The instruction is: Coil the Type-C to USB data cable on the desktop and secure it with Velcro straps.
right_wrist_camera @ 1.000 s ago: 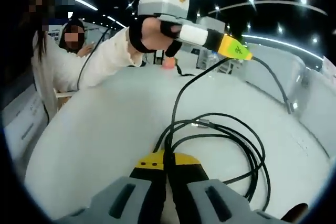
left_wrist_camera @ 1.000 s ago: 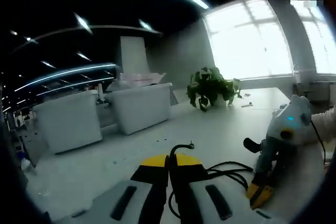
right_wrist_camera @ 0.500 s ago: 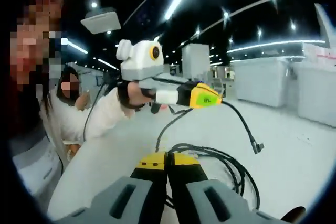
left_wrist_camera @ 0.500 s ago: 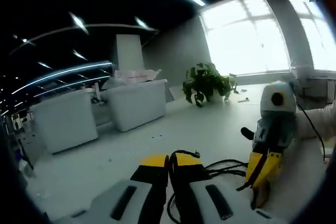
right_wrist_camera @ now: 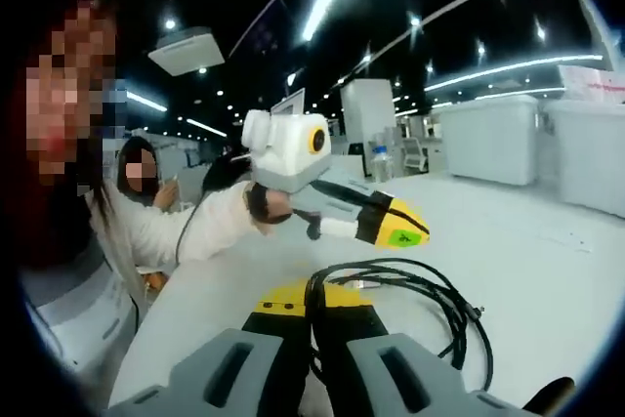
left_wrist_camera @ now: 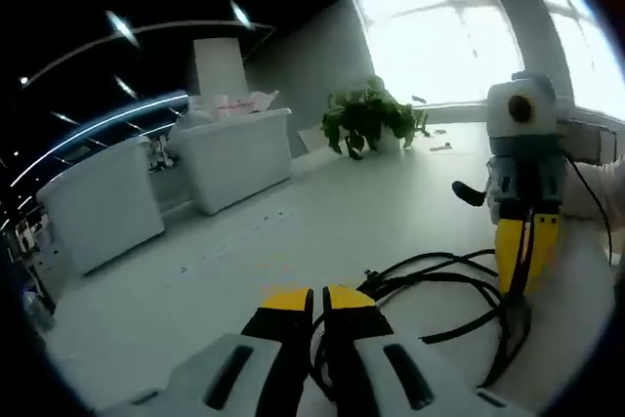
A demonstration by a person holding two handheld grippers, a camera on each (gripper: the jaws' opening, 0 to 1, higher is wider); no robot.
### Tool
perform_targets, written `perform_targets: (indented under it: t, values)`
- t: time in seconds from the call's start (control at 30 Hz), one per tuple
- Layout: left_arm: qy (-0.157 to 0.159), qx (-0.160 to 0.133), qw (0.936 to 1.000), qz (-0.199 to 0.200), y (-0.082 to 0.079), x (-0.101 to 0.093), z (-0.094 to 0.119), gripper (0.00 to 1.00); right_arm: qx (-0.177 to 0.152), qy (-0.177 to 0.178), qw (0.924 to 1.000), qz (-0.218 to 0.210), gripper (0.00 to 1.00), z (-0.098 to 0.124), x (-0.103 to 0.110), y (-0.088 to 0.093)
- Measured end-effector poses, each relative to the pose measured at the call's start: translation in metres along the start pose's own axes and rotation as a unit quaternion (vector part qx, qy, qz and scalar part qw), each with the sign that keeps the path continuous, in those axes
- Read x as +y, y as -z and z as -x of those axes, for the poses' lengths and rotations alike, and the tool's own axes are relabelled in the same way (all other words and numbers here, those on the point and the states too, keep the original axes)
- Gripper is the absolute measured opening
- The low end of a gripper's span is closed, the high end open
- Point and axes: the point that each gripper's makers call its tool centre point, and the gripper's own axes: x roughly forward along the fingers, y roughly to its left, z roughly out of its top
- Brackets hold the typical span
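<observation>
In the left gripper view, your left gripper [left_wrist_camera: 314, 302] has its yellow-tipped fingers pressed together on the black data cable [left_wrist_camera: 444, 280], whose loops spread over the white surface [left_wrist_camera: 293, 231] to the right, while your right gripper [left_wrist_camera: 527, 256] hangs point-down over the coil (whether it holds anything there is not clear). In the right gripper view, your right gripper [right_wrist_camera: 311, 305] has its fingers closed on the cable [right_wrist_camera: 430, 295] where a loop rises between them, and the left gripper [right_wrist_camera: 395, 227] hovers just above the coil on the surface [right_wrist_camera: 527, 261].
</observation>
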Motion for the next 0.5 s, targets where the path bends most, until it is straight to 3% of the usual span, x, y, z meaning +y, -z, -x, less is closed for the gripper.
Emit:
perform_targets:
  t: [0.23, 0.33, 0.4, 0.43, 0.5]
  values:
    - [0.007, 0.021, 0.9996, -0.017, 0.013, 0.003, -0.004, 0.07, 0.02, -0.012, 0.9996, 0.017, 0.03, -0.008, 0.007, 0.017]
    - [0.006, 0.035, 0.9991, -0.024, 0.017, 0.002, -0.002, 0.15, -0.003, -0.009, 0.9995, 0.03, 0.07, -0.003, 0.007, 0.009]
    - [0.003, 0.041, 0.9989, -0.02, 0.02, 0.004, -0.003, 0.16, -0.051, -0.007, 0.9986, 0.015, 0.2, 0.004, 0.004, -0.013]
    - [0.003, 0.046, 0.9988, -0.017, 0.023, 0.004, -0.003, 0.17, -0.078, 0.006, 0.9968, 0.017, 0.23, 0.009, -0.003, -0.024]
    - [0.011, 0.062, 0.9979, 0.013, 0.032, 0.0, -0.004, 0.2, -0.088, 0.057, 0.9942, 0.026, 0.23, 0.023, -0.024, -0.032]
